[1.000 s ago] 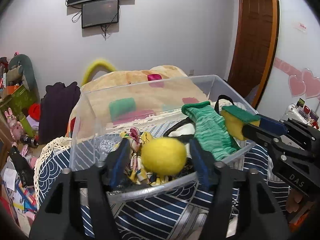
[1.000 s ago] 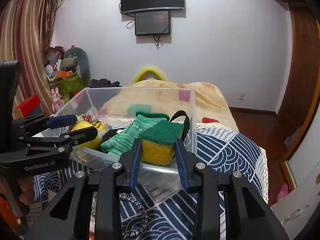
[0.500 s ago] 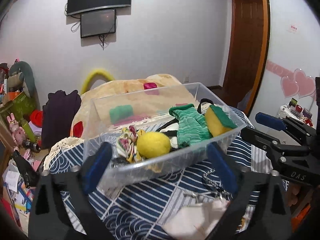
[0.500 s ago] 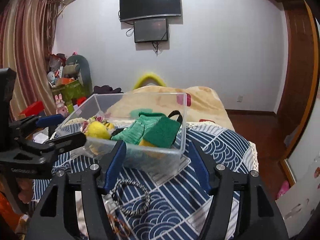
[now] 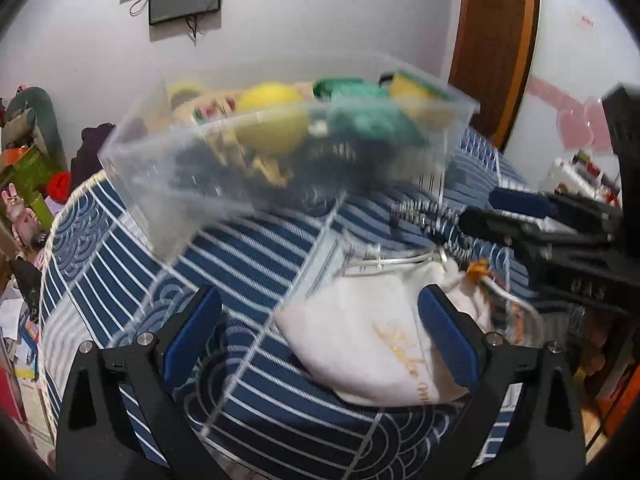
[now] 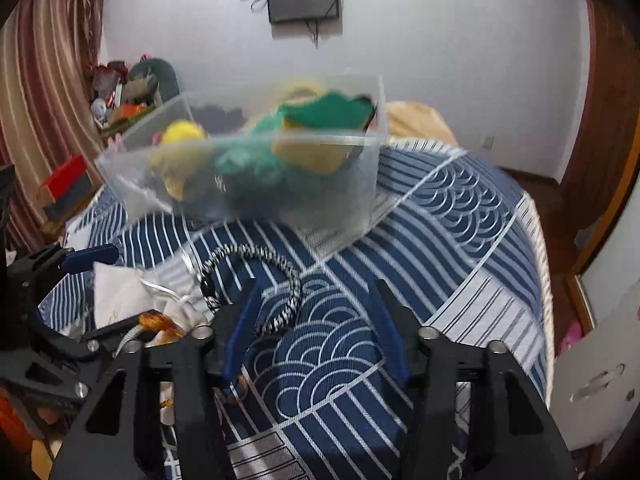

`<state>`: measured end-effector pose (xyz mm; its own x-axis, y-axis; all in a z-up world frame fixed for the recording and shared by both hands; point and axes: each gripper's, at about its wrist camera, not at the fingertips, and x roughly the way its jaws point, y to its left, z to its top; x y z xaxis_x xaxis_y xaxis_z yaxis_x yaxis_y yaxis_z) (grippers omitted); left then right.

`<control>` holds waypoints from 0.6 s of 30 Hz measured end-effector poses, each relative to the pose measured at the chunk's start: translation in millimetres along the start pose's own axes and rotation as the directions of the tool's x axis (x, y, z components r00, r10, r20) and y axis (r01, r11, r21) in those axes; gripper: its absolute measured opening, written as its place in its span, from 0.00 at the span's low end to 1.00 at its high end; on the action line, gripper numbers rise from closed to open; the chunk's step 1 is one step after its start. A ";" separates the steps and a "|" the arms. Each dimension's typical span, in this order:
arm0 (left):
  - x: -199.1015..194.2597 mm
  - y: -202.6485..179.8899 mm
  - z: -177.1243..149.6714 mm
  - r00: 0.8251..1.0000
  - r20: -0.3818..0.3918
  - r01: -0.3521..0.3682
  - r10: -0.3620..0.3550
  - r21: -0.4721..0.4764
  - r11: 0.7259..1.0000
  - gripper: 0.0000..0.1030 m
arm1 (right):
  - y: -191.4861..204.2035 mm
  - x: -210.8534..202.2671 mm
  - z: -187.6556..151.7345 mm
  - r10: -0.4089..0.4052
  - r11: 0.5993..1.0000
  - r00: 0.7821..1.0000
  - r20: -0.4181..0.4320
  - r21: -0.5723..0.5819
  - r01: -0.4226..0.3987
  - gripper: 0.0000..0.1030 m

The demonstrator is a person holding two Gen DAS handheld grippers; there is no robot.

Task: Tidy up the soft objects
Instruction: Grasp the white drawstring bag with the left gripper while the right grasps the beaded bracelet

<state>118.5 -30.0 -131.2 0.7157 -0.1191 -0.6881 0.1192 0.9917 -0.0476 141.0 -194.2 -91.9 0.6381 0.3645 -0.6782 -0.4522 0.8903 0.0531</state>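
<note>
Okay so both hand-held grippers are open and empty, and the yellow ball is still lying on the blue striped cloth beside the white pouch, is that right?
Not quite. The yellow ball is inside the clear plastic bin, next to the green knit, as the left wrist view shows. The white pouch does lie on the blue striped cloth, and both the left hand-held gripper and right hand-held gripper are open and empty.

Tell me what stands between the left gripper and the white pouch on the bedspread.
Nothing visible does. The left gripper is open, and the white pouch lies flat on the striped bedspread right between its fingers. The pouch's drawstring and a black-and-white cord lie beyond it, toward the clear bin, not in the path.
</note>
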 end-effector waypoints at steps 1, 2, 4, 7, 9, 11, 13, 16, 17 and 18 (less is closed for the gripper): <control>1.0 -0.3 -2.6 1.000 0.003 0.000 0.000 -0.002 1.000 0.97 | 0.7 2.5 -1.2 0.004 1.000 1.000 -0.013 -0.003 -0.004 0.38; 1.5 0.1 -5.8 1.000 0.005 0.006 -0.006 -0.011 1.000 0.97 | 1.5 5.7 -2.8 0.015 1.000 1.000 -0.028 -0.007 -0.015 0.34; 2.2 3.8 -7.5 0.999 0.004 0.034 -0.034 -0.036 0.999 0.83 | 3.6 7.9 -4.8 0.018 1.000 0.999 -0.032 -0.017 -0.019 0.24; 0.2 5.1 -12.5 0.995 0.000 0.099 -0.099 -0.033 0.994 0.53 | 7.9 4.2 -4.5 0.031 0.999 0.999 -0.026 -0.022 -0.031 0.08; -2.7 -0.3 -17.0 0.992 0.002 0.129 -0.129 -0.009 0.992 0.35 | 8.2 0.9 -5.9 0.028 0.999 1.000 -0.010 -0.022 -0.028 0.08; -6.2 -7.4 -21.1 0.992 0.010 0.123 -0.123 0.014 0.992 0.29 | 7.1 -4.4 -6.8 0.026 0.999 1.000 0.006 -0.020 -0.026 0.07; -8.7 -10.2 -22.0 0.994 0.023 0.111 -0.111 0.023 0.994 0.19 | 5.1 -9.6 -6.6 0.024 1.000 0.999 0.024 -0.016 -0.024 0.07; -15.4 -6.2 -22.1 0.994 0.038 0.105 -0.104 -0.005 0.995 0.19 | 2.7 -19.7 -6.8 0.029 1.000 0.998 0.055 -0.003 -0.029 0.07; -19.0 -3.7 -21.9 0.995 0.050 0.092 -0.092 -0.013 0.996 0.19 | 2.0 -23.3 -6.3 0.033 0.999 0.997 0.067 0.002 -0.034 0.07; -25.0 0.0 -21.7 0.995 0.069 0.078 -0.077 -0.020 0.997 0.19 | 2.4 -27.1 -5.4 0.036 0.999 0.996 0.081 0.005 -0.037 0.07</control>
<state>85.6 -26.0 -129.7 0.7501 -0.1976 -0.6311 0.1612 0.9802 -0.1153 119.2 -203.5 -77.3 0.6698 0.4174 -0.6141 -0.4724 0.8776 0.0813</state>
